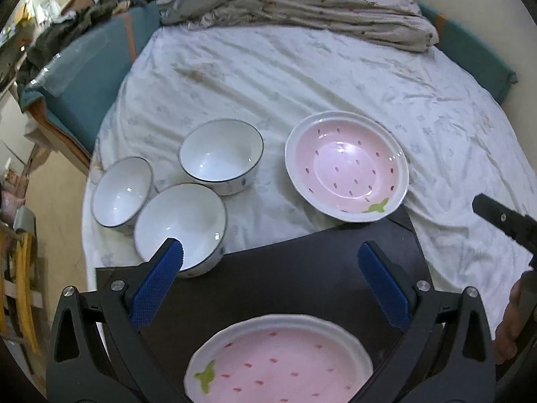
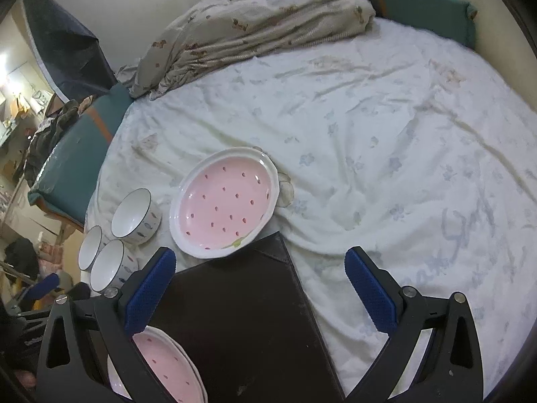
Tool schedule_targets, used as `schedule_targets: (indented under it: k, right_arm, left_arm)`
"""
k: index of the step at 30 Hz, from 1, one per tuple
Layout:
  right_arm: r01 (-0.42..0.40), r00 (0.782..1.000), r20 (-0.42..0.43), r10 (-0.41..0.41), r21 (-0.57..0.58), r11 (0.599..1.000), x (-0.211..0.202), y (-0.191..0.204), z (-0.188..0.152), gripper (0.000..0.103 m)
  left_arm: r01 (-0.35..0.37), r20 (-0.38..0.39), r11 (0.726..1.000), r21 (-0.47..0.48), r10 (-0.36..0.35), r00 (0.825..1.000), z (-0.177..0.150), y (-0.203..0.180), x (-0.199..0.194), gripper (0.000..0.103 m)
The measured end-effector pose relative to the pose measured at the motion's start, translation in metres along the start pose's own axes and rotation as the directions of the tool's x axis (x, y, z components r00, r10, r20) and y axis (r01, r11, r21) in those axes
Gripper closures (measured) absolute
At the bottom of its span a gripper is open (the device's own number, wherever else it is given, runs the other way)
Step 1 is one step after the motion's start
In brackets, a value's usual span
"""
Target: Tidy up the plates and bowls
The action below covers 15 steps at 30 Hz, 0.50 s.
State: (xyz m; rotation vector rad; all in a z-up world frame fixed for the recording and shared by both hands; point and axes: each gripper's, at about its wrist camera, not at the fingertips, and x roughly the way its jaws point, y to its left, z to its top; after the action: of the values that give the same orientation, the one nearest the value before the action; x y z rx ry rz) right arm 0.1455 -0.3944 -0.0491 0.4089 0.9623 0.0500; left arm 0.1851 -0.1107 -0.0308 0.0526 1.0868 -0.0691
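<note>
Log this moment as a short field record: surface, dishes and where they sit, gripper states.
surface: bed sheet with a dark board laid on it
plates: one pink strawberry plate on the board; one on the sheet, its near rim at the board's far corner
bowls: three white bowls clustered on the sheet, empty
left gripper: open, empty
right gripper: open, empty
background: crumpled blanket

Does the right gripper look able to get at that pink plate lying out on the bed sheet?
Probably yes: the right gripper has open jaws, and nothing stands between it and the pink plate.
</note>
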Motion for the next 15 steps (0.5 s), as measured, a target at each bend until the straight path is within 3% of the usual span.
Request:
schedule_targets:
  k: [3,7,9,11,13,15]
  right_arm:
    - [-0.021,0.999,-0.049,0.023,0.034,0.999,0.019,-0.012,0.007,0.001]
    - [-0.070,0.987,-0.137,0.088,0.128,0.989,0.049,-0.030,0.013,0.016]
    - [-0.080,0.979,-0.171,0.108,0.163,0.983,0.064,-0.036,0.016,0.025]
    - [-0.103,0.970,-0.198,0.142,0.192,0.976,0.079,-0.039,0.018,0.034]
    - [-0.131,0.962,-0.208,0.178,0.219,0.967,0.092,-0.040,0.021,0.038]
    - [-0.143,0.955,-0.221,0.197,0.241,0.960,0.106,-0.040,0.023,0.040]
  left_arm:
    - [0.017,-0.049,0.999,-0.041,-0.019,0.999,0.008,0.000,0.020,0.001]
    - [0.093,-0.115,0.988,-0.120,-0.107,0.988,0.018,-0.005,0.051,0.002]
    - [0.077,-0.127,0.990,-0.115,-0.091,0.988,0.023,-0.013,0.062,0.003]
    - [0.080,-0.161,0.990,-0.120,-0.099,0.982,0.027,-0.021,0.081,0.012]
    - [0.078,-0.211,0.987,-0.138,-0.106,0.972,0.028,-0.026,0.098,0.033]
    - [0.082,-0.261,0.982,-0.172,-0.126,0.957,0.028,-0.031,0.119,0.038]
